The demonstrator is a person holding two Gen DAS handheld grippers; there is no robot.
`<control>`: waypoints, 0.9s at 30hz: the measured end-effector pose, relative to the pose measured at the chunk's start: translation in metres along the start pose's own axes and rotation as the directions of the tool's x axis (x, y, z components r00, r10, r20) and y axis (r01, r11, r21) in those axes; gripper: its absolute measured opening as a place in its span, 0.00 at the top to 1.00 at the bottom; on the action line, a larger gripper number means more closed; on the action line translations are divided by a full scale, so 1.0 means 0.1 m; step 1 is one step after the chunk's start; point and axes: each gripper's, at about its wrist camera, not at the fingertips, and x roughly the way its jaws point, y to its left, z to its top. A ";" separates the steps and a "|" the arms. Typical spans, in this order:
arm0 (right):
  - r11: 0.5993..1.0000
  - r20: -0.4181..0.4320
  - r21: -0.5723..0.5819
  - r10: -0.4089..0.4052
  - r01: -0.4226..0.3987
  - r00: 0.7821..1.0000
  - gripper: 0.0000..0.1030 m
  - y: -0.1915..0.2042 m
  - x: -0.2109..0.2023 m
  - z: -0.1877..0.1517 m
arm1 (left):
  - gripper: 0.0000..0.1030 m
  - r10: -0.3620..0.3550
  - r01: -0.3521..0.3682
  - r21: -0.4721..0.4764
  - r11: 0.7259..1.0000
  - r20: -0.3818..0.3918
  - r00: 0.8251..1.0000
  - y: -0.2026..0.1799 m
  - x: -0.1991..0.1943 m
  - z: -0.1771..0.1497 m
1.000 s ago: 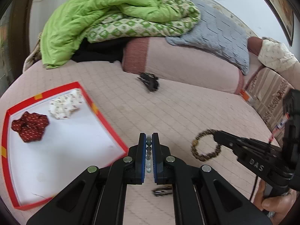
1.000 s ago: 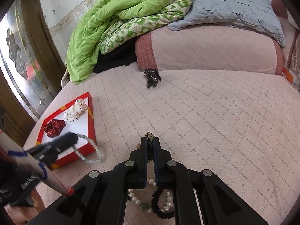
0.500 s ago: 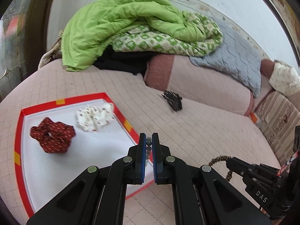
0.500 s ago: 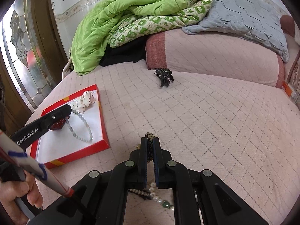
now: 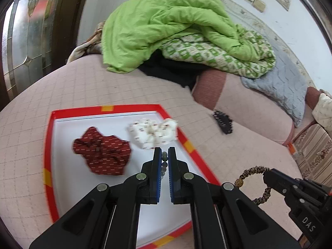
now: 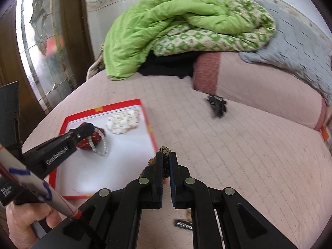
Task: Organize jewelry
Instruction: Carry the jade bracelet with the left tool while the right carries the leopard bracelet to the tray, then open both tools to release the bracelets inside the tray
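**Two bracelets in the air, tray half filled**

My left gripper (image 5: 164, 159) is clamped on the pale bead bracelet (image 6: 101, 145), and the loop dangles over the white floor of the red-rimmed tray (image 5: 128, 108), just in front of the red scrunchie (image 5: 101, 150). The white scrunchie (image 5: 153, 132) sits beside it near the tray's far edge. That's two pieces parked, by my count.

My right gripper (image 6: 165, 161) is pinched shut on the brown braided bracelet (image 5: 254, 184), hanging above the pink quilted bedspread (image 6: 238, 155) just off the tray's right rim.

What's left, as I read it: set both bracelets down inside the tray, then fetch the black claw clip (image 5: 223, 121) lying well apart by the bolster. A small dark item (image 6: 183, 224) on the bedspread under my right gripper is too blurred to name.
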 end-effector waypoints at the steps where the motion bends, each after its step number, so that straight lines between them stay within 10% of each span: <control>1: 1.000 -0.002 -0.002 0.008 -0.008 1.000 0.94 0.05 0.02 0.01 | 0.95 0.004 -0.004 -0.008 1.000 -0.003 1.000 0.05 0.00 0.00; 17: 0.979 -0.107 0.057 0.199 -0.193 0.974 0.94 0.71 0.67 0.19 | 0.95 0.102 -0.109 -0.139 0.984 -0.059 0.993 0.93 0.02 0.03; 27: 0.984 -0.192 0.094 0.167 -0.151 0.967 0.94 0.66 1.19 0.15 | 0.95 0.155 -0.175 -0.131 0.976 -0.148 0.977 0.99 0.22 -0.01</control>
